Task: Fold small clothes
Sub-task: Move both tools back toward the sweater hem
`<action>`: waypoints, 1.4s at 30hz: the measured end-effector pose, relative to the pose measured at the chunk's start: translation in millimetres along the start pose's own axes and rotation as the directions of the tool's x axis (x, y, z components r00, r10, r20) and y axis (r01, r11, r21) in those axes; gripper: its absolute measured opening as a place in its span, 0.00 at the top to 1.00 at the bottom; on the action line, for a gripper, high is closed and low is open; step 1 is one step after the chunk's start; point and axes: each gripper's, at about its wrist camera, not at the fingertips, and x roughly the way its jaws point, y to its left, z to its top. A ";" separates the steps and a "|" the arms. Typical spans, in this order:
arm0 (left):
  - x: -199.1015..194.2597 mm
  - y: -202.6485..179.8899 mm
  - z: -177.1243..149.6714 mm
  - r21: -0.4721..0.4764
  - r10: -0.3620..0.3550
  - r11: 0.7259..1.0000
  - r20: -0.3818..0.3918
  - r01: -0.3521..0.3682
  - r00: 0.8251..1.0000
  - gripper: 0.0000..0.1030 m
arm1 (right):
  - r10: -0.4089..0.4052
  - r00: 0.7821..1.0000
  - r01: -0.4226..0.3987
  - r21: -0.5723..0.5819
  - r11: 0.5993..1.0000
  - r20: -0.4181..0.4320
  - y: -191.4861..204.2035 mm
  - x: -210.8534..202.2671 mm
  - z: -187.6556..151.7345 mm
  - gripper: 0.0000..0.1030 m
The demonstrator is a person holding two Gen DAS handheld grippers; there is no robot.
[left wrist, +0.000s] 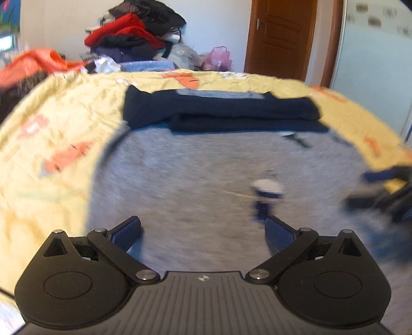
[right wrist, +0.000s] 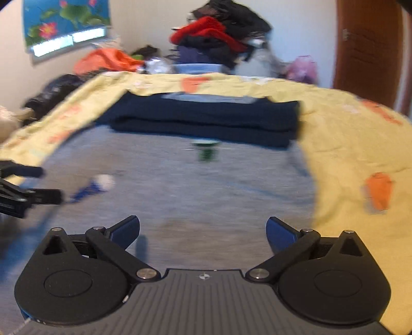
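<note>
Both claws, left and right, gape empty over the grey garment.

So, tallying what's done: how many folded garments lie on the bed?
1: a folded navy garment at the far end of the gray garment, which is still spread flat. Others may be hidden.

White walls, brown wooden door, lotus poster, yellow bedspread

Each gripper, left gripper and right gripper, is matte black: ribbed grey-black central plate with a small white emblem, round side discs, silver pivot screws, blue textured fingers at 10 and 2 o'clock.
</note>
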 end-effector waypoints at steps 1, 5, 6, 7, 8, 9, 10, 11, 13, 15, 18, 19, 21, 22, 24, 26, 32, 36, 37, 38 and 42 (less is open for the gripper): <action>-0.9 -6.8 -4.0 0.018 -0.030 0.999 -0.013 0.031 0.999 0.00 | 0.007 1.000 -0.007 -0.022 1.000 -0.024 5.9 4.8 -3.0 0.00; -9.1 -15.2 -24.8 0.155 -0.018 0.988 -0.002 0.018 1.000 0.00 | -0.005 1.000 0.003 -0.139 0.990 -0.017 10.2 3.2 -10.9 0.00; -10.4 -8.7 -25.7 0.141 -0.009 0.990 -0.009 0.011 1.000 0.00 | -0.004 1.000 0.002 -0.123 0.992 -0.017 1.9 -0.5 -11.5 0.00; -12.6 -4.0 -26.5 0.132 0.010 0.991 -0.004 -0.009 1.000 0.00 | -0.021 1.000 0.019 -0.115 0.993 -0.021 -5.6 -3.6 -11.9 0.00; -14.5 -1.3 -27.0 0.119 0.026 0.993 -0.007 -0.025 1.000 0.00 | -0.039 0.999 0.036 -0.099 0.994 -0.028 -12.2 -6.9 -11.7 0.00; -17.2 -0.6 -26.6 0.104 0.046 0.994 -0.012 -0.045 0.999 0.00 | -0.068 0.997 0.064 -0.083 0.994 -0.039 -14.6 -11.0 -11.8 0.00; -20.4 -3.3 -26.2 0.091 0.061 0.994 -0.016 -0.060 0.998 0.00 | -0.088 0.995 0.085 -0.056 0.995 -0.051 -14.6 -15.4 -10.3 0.00; -22.7 -8.1 -26.4 0.078 0.063 0.995 -0.021 -0.061 0.998 0.00 | -0.100 0.993 0.099 -0.029 0.995 -0.059 -12.1 -18.9 -8.5 0.00; -25.5 -20.0 -30.5 0.078 0.017 0.997 -0.034 -0.014 0.999 0.00 | -0.050 0.998 0.049 -0.025 0.998 -0.044 3.2 -26.5 -12.1 0.00; -26.9 -36.3 -42.7 0.165 0.034 0.986 -0.018 -0.030 0.999 0.00 | 0.009 0.998 -0.013 -0.075 0.997 -0.064 20.1 -27.9 -24.5 0.00; -36.5 -33.8 -51.4 0.195 0.033 0.980 0.008 -0.034 0.999 0.00 | -0.001 1.000 0.000 -0.216 0.976 -0.002 35.2 -32.7 -48.0 0.00; -38.6 -26.7 -51.0 0.166 0.025 0.986 -0.015 -0.022 1.000 0.00 | 0.024 0.999 -0.028 -0.169 0.985 -0.026 25.7 -34.2 -47.7 0.00; -44.9 -16.6 -50.9 0.120 0.046 0.992 -0.031 -0.042 0.998 0.00 | -0.002 0.999 -0.002 -0.122 0.993 -0.037 10.5 -39.8 -46.0 0.00; -48.3 -16.3 -51.2 0.110 0.069 0.992 -0.032 -0.065 0.997 0.00 | -0.028 0.999 0.024 -0.106 0.994 -0.043 6.9 -42.7 -44.9 0.00; -53.3 -22.2 -50.8 0.091 0.102 0.991 -0.023 -0.099 0.995 0.00 | -0.050 0.998 0.048 -0.044 0.998 -0.044 7.4 -50.1 -40.7 0.00; -55.9 -35.3 -52.5 0.070 0.084 0.994 -0.011 -0.083 0.996 0.00 | 0.004 1.000 -0.004 0.010 1.000 -0.024 17.8 -56.7 -41.0 0.00; -62.6 -52.2 -76.0 0.129 0.061 0.990 -0.020 -0.058 0.998 0.00 | -0.005 1.000 0.006 -0.179 0.984 0.005 44.1 -57.7 -68.4 0.00; -76.2 -43.8 -80.0 0.114 0.085 0.990 -0.030 -0.081 0.996 0.00 | -0.039 0.999 0.035 -0.118 0.992 -0.033 20.5 -71.2 -67.5 0.00; -78.1 -47.9 -79.0 0.122 0.092 0.989 -0.025 -0.089 0.995 0.00 | -0.060 0.997 0.055 -0.101 0.993 -0.042 21.1 -73.5 -64.2 0.00; -79.7 -53.7 -78.8 0.131 0.092 0.987 -0.020 -0.089 0.996 0.00 | -0.080 0.996 0.076 -0.092 0.993 -0.040 25.2 -76.6 -61.6 0.00; -76.6 -79.3 -85.2 0.185 0.045 0.982 -0.038 -0.037 0.998 0.00 | 0.015 0.999 -0.021 -0.160 0.987 -0.038 55.9 -80.5 -66.2 0.00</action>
